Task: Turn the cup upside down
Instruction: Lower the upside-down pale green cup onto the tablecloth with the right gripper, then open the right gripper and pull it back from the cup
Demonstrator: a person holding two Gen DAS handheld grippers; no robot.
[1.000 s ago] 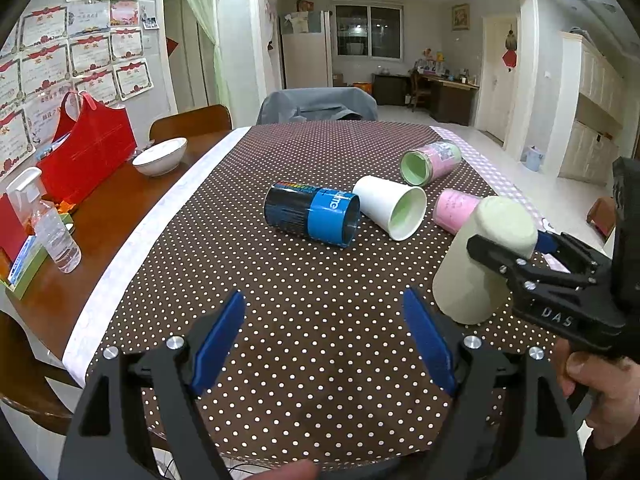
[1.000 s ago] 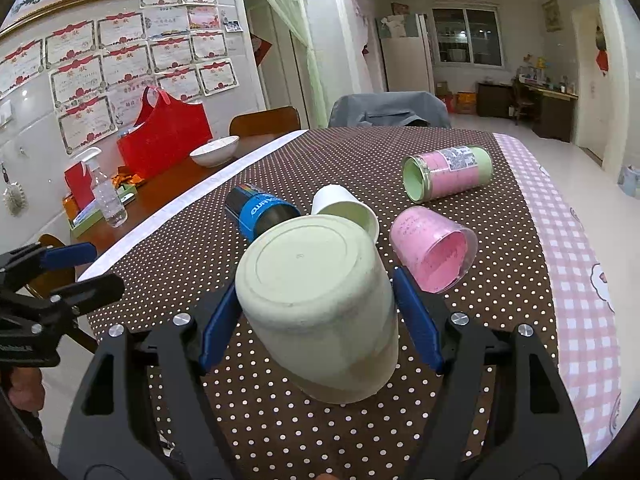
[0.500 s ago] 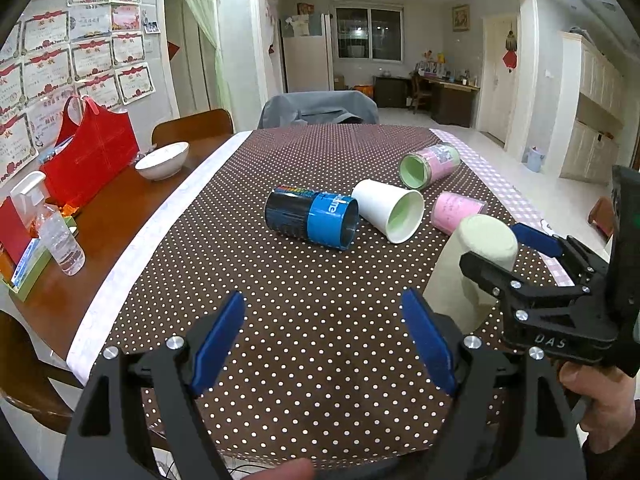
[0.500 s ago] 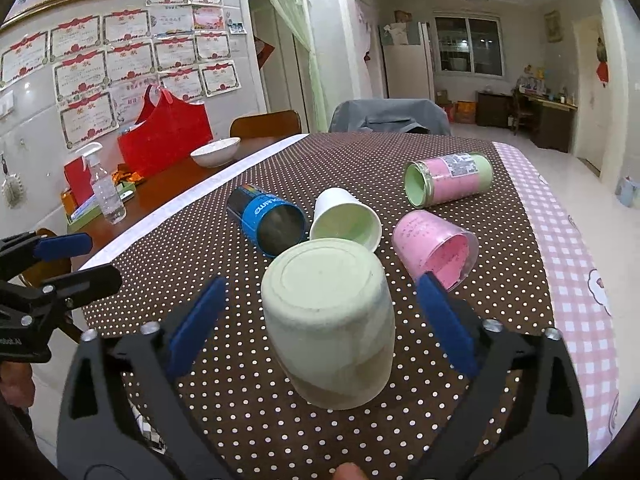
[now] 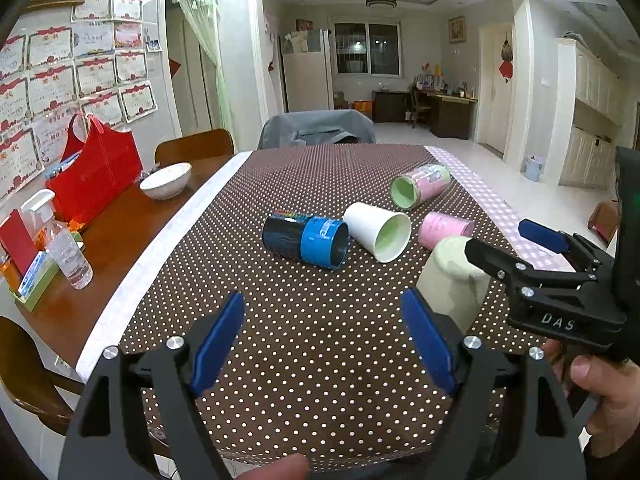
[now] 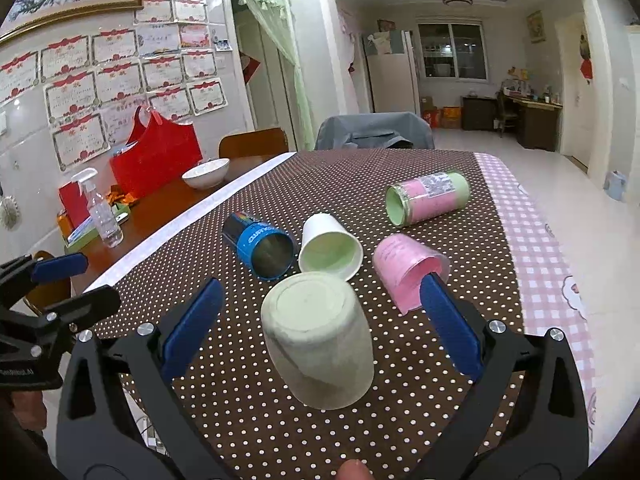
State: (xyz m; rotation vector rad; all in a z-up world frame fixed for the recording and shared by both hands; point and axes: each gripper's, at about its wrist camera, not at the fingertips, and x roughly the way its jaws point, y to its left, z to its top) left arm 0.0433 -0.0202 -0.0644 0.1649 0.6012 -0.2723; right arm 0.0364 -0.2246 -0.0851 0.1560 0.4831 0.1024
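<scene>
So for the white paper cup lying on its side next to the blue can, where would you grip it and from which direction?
Grip the white paper cup across its side wall, probably about mid-length, coming down from above. It lies with its open mouth toward the cameras and the blue can close on its left, so a sideways approach looks crowded. The right gripper, open around the upturned pale green cup, is nearest.

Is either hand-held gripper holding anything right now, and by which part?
Nothing is held. The right hand-held gripper is open around the upside-down pale green cup without touching it; the left hand-held gripper is open.
</scene>
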